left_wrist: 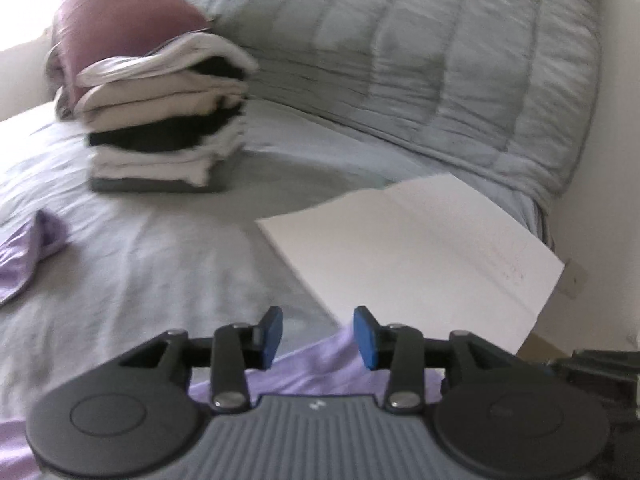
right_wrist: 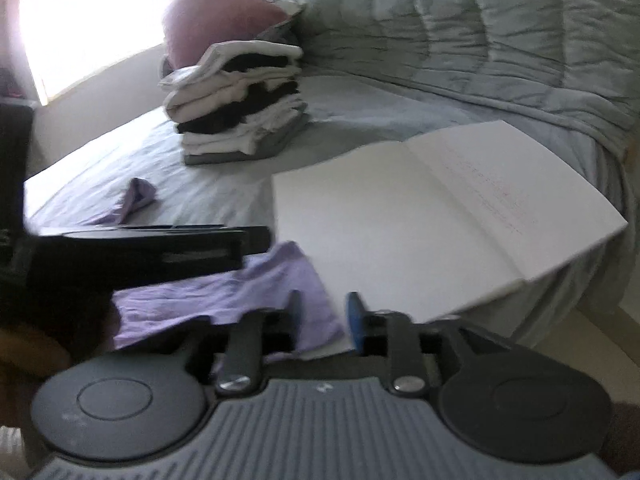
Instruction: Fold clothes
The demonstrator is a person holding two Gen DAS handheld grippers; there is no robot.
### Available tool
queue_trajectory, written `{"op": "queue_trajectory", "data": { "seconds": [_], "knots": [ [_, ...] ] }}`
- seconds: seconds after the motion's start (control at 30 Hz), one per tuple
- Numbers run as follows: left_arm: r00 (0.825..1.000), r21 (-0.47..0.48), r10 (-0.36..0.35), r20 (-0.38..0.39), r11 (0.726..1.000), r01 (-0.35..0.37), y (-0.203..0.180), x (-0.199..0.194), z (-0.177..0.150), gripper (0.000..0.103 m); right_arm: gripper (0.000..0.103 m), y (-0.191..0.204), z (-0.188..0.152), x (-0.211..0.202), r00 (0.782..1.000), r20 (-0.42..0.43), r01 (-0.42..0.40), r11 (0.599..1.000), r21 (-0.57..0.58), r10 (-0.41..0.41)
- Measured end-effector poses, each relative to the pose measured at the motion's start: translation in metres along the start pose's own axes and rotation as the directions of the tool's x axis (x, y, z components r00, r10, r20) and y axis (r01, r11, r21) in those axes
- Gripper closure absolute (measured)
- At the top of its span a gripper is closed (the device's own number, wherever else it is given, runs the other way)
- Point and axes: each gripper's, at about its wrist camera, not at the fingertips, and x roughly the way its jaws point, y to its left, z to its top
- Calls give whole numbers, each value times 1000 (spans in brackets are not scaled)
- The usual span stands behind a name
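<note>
Left wrist view: the left gripper (left_wrist: 318,336) hung low over the lilac garment (left_wrist: 320,372), its blue-padded jaws apart with nothing clamped between them. The garment ran under the gripper body, and a further lilac portion (left_wrist: 28,256) lay crumpled at the left on the grey bedsheet (left_wrist: 160,248). A white folding board (left_wrist: 416,252) lay just right of the gripper, its near corner reaching past the mattress edge. A stack of folded clothes (left_wrist: 164,120) stood well apart, beside a pink pillow (left_wrist: 124,16) and a quilted grey duvet (left_wrist: 440,60).

Right wrist view: the right gripper (right_wrist: 324,320) also had its jaws apart, straddling the garment's near right corner (right_wrist: 320,320) where the cloth met the board's near edge (right_wrist: 400,220). The left gripper showed as a dark, blurred bar (right_wrist: 152,244) across the garment's far side.

Judged from these views, the garment lay loose, partly flattened and not yet a neat packet. A good grasp would pinch a single layer at a corner or hem, both grippers at matching edges, keeping the cloth taut while it is carried. Open sheet lay between garment and stack; the board's overhanging corner and the bed edge on the right limited room there
</note>
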Motion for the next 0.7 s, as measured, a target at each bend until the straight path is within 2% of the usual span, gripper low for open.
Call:
{"op": "queue_trajectory", "data": {
  "seconds": [0.17, 0.23, 0.33, 0.47, 0.6, 0.7],
  "knots": [
    [998, -47, 58, -6, 997, -58, 45, -31, -6, 55, 65, 15, 11, 0, 998, -9, -66, 997, -48, 66],
    [996, -49, 88, -6, 995, -88, 62, -44, -11, 51, 63, 26, 15, 4, 994, -24, -111, 992, -58, 110],
    [992, -48, 129, -8, 990, -129, 86, -61, -19, 49, 59, 43, 21, 11, 982, -48, -186, 980, -65, 183],
    [983, -66, 185, -6, 980, -185, 121, -80, -36, 47, 55, 63, 29, 33, 941, -91, -330, 944, -11, 327],
    [972, -102, 234, -6, 967, -233, 156, -98, -53, 47, 55, 91, 36, 56, 901, -144, -413, 911, 7, 409],
    [961, -127, 275, 9, 954, -272, 181, -112, -63, 47, 55, 115, 39, 74, 860, -200, -477, 879, 9, 469]
  ]
}}
